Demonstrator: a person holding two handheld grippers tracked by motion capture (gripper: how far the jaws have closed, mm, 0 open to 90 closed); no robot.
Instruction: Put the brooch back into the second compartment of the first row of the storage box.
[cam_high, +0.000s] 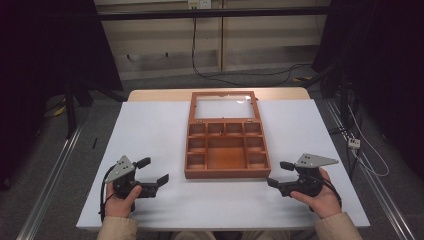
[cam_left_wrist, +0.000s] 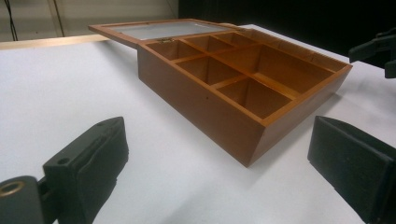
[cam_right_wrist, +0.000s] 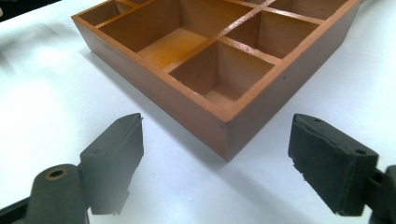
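Note:
A brown wooden box (cam_high: 227, 175) with several empty compartments lies in the middle of the white table, its glass-paned lid (cam_high: 223, 106) folded back flat behind it. My left gripper (cam_high: 153, 170) rests near the box's front left corner, open, with nothing between its jaws. In the left gripper view the box (cam_left_wrist: 205, 100) stands just ahead. My right gripper (cam_high: 278, 173) sits off the front right corner, also open and empty. From the right gripper view the box corner (cam_right_wrist: 227, 130) lies right in front of the jaws, apart from them.
The white table (cam_high: 150, 130) has bare room on both sides of the box and along the front edge. Cables run over the floor behind and to the right. Metal rails flank the table.

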